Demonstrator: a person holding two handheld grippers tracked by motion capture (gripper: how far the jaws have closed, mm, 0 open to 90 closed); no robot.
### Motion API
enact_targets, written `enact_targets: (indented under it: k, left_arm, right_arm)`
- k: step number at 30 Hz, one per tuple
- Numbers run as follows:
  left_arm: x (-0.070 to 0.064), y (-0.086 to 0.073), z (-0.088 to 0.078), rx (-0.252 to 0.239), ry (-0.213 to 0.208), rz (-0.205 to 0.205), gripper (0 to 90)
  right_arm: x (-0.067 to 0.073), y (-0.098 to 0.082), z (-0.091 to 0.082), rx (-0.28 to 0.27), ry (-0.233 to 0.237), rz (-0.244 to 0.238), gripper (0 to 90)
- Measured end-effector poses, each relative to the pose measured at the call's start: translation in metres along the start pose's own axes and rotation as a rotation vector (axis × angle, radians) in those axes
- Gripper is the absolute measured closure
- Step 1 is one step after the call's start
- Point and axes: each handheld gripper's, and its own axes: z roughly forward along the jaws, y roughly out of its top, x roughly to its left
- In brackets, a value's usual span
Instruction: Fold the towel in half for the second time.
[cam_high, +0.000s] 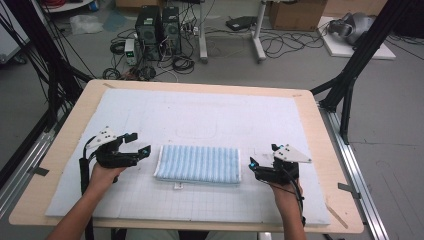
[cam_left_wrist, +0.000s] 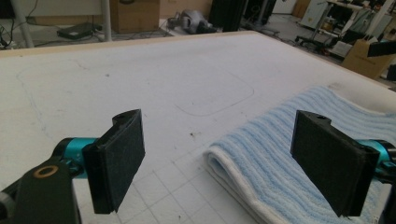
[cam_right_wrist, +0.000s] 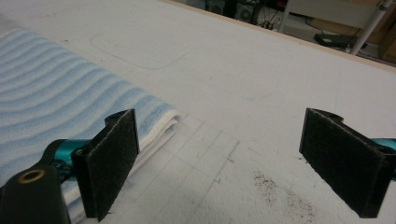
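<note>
The light is bright, even and soft, and it comes from above. The white mat (cam_high: 200, 115) on the surface looks pale and a little washed out, but without hard glare. Shadows are weak and lie close under the folded towel (cam_high: 198, 164). The high view is slightly soft and grainy. In both gripper views the near pads (cam_left_wrist: 116, 163) are sharp, while the far room is blurred.

Wooden table (cam_high: 65, 135) under a white gridded mat (cam_high: 150, 115), folded blue-striped towel (cam_high: 198, 164) on it.
</note>
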Motion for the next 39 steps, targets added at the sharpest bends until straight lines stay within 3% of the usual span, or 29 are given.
enact_targets:
  k: [7, 16, 39]
  left_arm:
    - [-0.0006, -0.0002, -0.0016, 0.004, 0.013, 0.025, 18.6]
    - [-0.0056, -0.0037, -0.0015, 0.021, -0.005, 0.048, 19.0]
    - [-0.0048, -0.0044, -0.0041, 0.017, 0.011, 0.047, 19.7]
  right_arm:
    - [-0.0059, -0.0011, -0.0048, -0.011, -0.009, -0.002, 11.2]
    - [-0.0056, 0.0009, -0.0093, -0.011, -0.038, -0.003, 11.2]
    - [-0.0056, 0.0005, -0.0097, -0.006, -0.036, 0.010, 11.2]
